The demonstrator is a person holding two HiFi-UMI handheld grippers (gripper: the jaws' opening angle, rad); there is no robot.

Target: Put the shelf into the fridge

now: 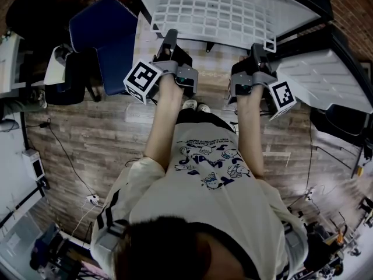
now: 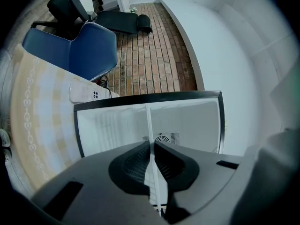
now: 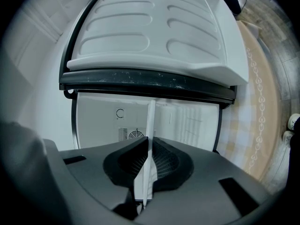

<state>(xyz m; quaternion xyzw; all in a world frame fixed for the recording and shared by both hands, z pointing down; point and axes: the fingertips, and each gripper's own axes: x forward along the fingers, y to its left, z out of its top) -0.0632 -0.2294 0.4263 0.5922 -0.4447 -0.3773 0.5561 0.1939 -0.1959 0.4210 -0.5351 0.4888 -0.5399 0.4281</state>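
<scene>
The white grid shelf [image 1: 215, 13] is being held flat and level in front of the open fridge [image 2: 145, 97], with its far edge pointing into the white compartment; whether that edge is already sitting inside cannot be determined. In the two gripper views the shelf is appearing edge-on as a thin white line [image 2: 151, 125] [image 3: 151, 121] running toward the rear wall vent. The left gripper [image 1: 170, 37] is clamping the near edge of the shelf at its left end, both pads pressing on the edge. The right gripper [image 1: 256, 50] is clamping the same edge at its right end in the same way. Both grippers are pointing forward and roughly level, side by side, with the marker cubes [image 1: 143, 80] [image 1: 282, 98] facing outward. Both forearms [image 1: 166, 121] [image 1: 249, 127] are extending straight ahead from the body, nearly parallel. The ribbed fridge door [image 3: 154, 27] is standing open on the right side. A blue chair [image 1: 111, 34] is standing to the left on the wooden floor [image 1: 93, 139].
</scene>
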